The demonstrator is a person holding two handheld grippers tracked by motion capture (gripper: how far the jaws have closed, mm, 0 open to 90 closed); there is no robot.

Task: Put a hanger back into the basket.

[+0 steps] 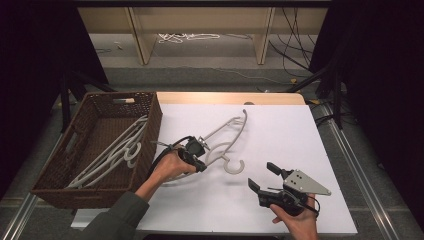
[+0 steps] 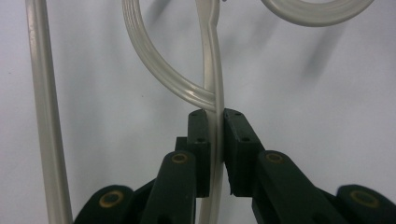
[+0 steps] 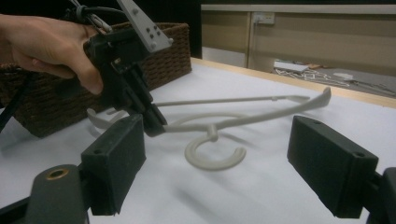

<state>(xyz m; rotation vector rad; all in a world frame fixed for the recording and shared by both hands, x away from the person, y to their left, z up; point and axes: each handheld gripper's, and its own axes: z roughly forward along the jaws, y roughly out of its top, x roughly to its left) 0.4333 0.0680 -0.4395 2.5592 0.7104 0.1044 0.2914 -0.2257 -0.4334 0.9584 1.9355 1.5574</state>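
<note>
Nearest the high camera, the right gripper (image 1: 261, 177) sits low on the white table (image 1: 280, 135), held in a hand (image 1: 296, 220) at the bottom edge, its two black jaws spread wide with nothing between them. A grey three-cornered plate rides on top of it. In the right gripper view its pads (image 3: 114, 170) stand far apart, framing the scene beyond.

Farther left, the left gripper (image 1: 202, 145) is held in the other hand (image 1: 170, 167), a dark green sleeve (image 1: 117, 217) trailing to the bottom of the high view. Its jaws are pressed together on a hanger (image 1: 227, 137), pinching one thin bar of it. In the left gripper view the pads (image 2: 198, 140) squeeze that bar from both sides, just below where a curved rib joins it.

That hanger is pale grey-white plastic, slim, with ridged bars, a curved inner loop and an open round hook (image 1: 234, 166). In the right gripper view it looks raised at the pinched end, the far tip (image 3: 325, 95) also up off the sheet, while the hook (image 3: 215, 156) hangs down to the table and seems to touch it. It lies near the table's middle, right of the basket.

At the left stands a brown wicker basket (image 1: 152, 125), with more pale hangers (image 1: 112, 155) lying aslant inside it.
</note>
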